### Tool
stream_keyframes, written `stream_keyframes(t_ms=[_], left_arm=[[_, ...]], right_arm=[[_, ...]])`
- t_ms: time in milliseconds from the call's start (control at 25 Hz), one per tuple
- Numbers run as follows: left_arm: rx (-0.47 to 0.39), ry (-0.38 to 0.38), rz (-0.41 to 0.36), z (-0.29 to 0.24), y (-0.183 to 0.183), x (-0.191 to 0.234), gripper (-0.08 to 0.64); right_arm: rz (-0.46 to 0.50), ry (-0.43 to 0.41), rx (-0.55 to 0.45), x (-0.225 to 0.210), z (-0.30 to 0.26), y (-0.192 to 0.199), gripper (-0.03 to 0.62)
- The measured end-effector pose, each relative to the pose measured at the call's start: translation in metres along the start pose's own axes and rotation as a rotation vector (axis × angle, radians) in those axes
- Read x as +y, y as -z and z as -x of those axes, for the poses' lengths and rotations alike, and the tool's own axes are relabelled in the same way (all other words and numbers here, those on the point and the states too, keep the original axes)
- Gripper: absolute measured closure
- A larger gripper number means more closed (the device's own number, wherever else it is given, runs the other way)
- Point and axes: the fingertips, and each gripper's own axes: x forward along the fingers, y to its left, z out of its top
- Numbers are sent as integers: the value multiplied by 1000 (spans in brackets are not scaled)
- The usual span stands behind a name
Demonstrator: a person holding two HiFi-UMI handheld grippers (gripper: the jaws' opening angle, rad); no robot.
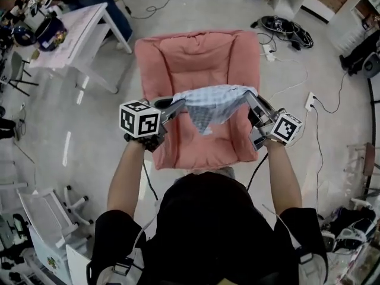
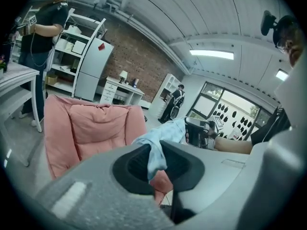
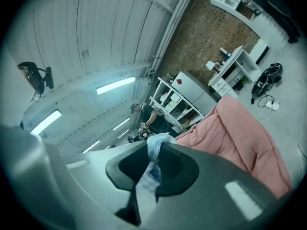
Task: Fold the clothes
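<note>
A light blue checked garment (image 1: 211, 105) hangs stretched in the air above the pink armchair (image 1: 199, 55). My left gripper (image 1: 177, 104) is shut on its left end, my right gripper (image 1: 248, 98) on its right end. A pointed flap of the cloth droops down in the middle. In the left gripper view the blue garment (image 2: 156, 150) is pinched between the jaws and runs off toward the other gripper. The right gripper view shows the garment (image 3: 152, 163) bunched between its jaws.
A white table (image 1: 83, 31) with clutter stands at the back left, a person behind it. Cables and a power strip (image 1: 310, 101) lie on the floor to the right. White shelving (image 1: 50, 224) stands near my left side.
</note>
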Motion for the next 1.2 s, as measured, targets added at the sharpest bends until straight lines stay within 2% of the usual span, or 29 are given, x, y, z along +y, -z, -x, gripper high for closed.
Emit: stream_keyframes(t_ms=[160, 440, 600, 720, 880, 1040, 1200], left_arm=[[14, 38, 2, 0, 1, 10, 525], [9, 80, 118, -9, 4, 36, 525], [-4, 94, 181, -21, 5, 43, 525], [-29, 100, 231, -31, -3, 49, 525], [-64, 67, 261, -41, -20, 68, 525], [-93, 67, 317, -54, -30, 85, 525], [-105, 57, 333, -62, -33, 99, 525]], right_arm=[[-36, 85, -40, -4, 12, 18, 552], [-106, 145, -52, -12, 5, 21, 552], [-133, 176, -32, -33, 0, 24, 552], [-150, 159, -24, -43, -14, 17, 552], [-161, 125, -2, -54, -41, 9, 552], [-168, 123, 25, -69, -61, 7, 552], [-175, 115, 39, -75, -74, 7, 552]])
